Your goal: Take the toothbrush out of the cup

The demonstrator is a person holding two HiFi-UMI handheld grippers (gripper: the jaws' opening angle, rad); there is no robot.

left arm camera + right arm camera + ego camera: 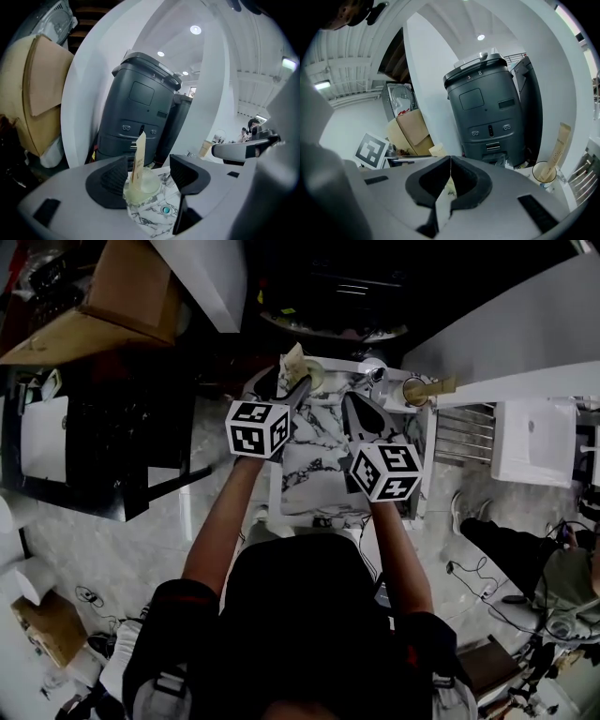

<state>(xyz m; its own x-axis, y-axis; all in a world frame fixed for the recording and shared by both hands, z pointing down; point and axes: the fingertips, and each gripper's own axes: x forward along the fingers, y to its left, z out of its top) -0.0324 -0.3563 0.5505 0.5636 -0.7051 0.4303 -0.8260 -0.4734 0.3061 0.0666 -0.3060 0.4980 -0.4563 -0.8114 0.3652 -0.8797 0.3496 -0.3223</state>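
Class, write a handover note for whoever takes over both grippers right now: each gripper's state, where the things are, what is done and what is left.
Left gripper: open, its jaws either side of the cup, not pressing it.
Right gripper: shut, nothing between its jaws.
Toothbrush: wrapped, standing in the cup on the marble top.
Done: approach only; the toothbrush is not yet gripped.
Left: grip the toothbrush and lift it out, probably while steadying the cup.
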